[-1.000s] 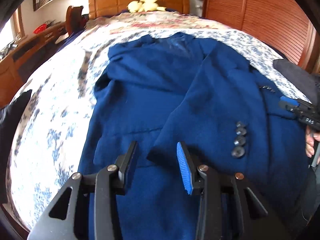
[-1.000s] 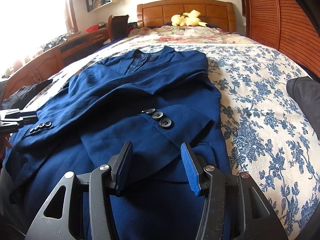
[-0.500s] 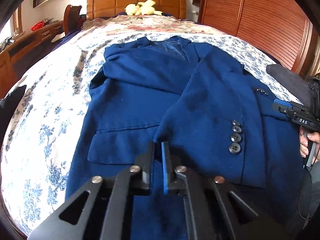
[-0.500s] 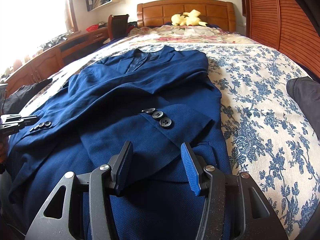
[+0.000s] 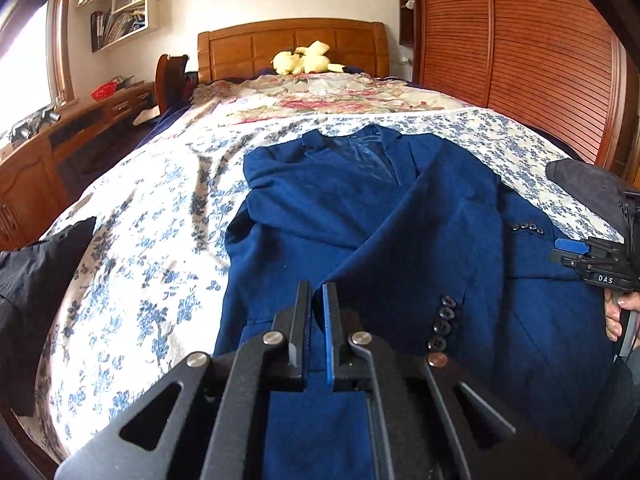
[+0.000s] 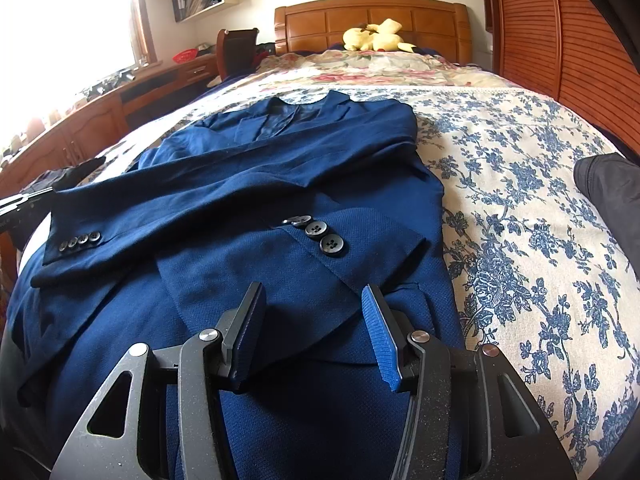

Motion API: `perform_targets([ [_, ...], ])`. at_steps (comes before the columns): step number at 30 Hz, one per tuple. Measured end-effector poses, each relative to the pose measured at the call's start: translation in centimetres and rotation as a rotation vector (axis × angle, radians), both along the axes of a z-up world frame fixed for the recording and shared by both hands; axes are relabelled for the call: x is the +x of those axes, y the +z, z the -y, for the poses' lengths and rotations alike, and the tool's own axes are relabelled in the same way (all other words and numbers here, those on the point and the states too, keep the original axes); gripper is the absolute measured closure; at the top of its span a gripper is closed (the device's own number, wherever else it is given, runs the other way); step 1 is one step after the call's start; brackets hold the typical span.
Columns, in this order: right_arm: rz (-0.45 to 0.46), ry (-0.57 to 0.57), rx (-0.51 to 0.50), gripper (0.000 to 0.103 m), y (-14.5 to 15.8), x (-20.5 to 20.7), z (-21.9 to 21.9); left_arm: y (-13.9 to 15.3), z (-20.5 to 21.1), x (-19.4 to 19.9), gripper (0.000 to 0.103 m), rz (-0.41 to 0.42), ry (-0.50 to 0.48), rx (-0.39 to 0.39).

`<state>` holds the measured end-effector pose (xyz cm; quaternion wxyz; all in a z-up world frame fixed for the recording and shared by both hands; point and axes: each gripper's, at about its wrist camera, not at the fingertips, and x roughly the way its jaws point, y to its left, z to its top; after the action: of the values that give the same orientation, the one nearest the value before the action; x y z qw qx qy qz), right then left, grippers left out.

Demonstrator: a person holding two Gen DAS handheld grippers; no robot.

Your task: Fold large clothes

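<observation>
Navy jacket (image 6: 248, 184), blue-floral bedspread (image 6: 520, 200)

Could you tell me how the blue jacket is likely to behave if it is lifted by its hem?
The blue jacket looks like thick woven cloth, so probably floppy and fairly heavy. Its folded-in sleeve lies loose on top and may slide off. The left gripper pinches only the hem, so the rest would likely sag.

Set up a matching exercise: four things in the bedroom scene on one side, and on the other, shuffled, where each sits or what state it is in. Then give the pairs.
Things
1. left gripper
2. right gripper
3. yellow plush toy
4. dark garment

Places or states
A. at the headboard end of the bed
B. jaws apart, above the blue jacket's hem
C. jaws shut, with jacket cloth between the pads
D. at the bed's right edge, on the floral bedspread

Pairs: 1-C, 2-B, 3-A, 4-D
</observation>
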<state>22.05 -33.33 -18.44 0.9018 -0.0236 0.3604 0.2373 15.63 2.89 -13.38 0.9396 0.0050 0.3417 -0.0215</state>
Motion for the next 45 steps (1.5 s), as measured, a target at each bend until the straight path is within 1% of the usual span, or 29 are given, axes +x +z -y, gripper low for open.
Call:
perform_targets([
  [2, 0.000, 0.000, 0.000, 0.052, 0.0, 0.0, -0.1, 0.0, -0.3, -0.2, 0.098, -0.008, 0.008, -0.001],
  [4, 0.000, 0.000, 0.000, 0.052, 0.0, 0.0, -0.1, -0.1, -0.7, -0.4, 0.093, -0.014, 0.025, 0.007],
  [7, -0.001, 0.000, -0.001, 0.052, 0.0, 0.0, -0.1, -0.2, -1.3, -1.0, 0.091, -0.026, 0.033, 0.005],
  [13, -0.001, 0.000, -0.002, 0.052, 0.0, 0.0, -0.1, -1.8, -3.0, -2.0, 0.086, -0.088, 0.052, 0.021],
  [19, -0.002, 0.000, -0.003, 0.052, 0.0, 0.1, -0.2, -3.5, -4.5, -2.1, 0.084, -0.134, 0.083, 0.000],
  [29, -0.002, 0.000, -0.006, 0.052, 0.0, 0.1, -0.2, -5.1, -5.0, -1.5, 0.082, -0.185, 0.082, 0.016],
  [32, -0.002, 0.000, -0.006, 0.052, 0.0, 0.1, -0.2, -5.3, -5.2, -1.2, 0.081, -0.201, 0.077, 0.019],
  [34, -0.002, 0.000, -0.007, 0.051, -0.1, 0.1, -0.2, -5.5, -5.4, -0.8, 0.078, -0.215, 0.083, 0.020],
  [39, -0.002, 0.000, -0.016, 0.051, -0.1, 0.1, -0.4, -5.8, -5.8, -0.4, 0.076, -0.245, 0.074, -0.002],
  [45, -0.013, -0.002, -0.069, 0.051, -0.3, 0.1, -0.5, -5.6, -6.1, -0.8, 0.076, -0.247, 0.065, -0.029],
])
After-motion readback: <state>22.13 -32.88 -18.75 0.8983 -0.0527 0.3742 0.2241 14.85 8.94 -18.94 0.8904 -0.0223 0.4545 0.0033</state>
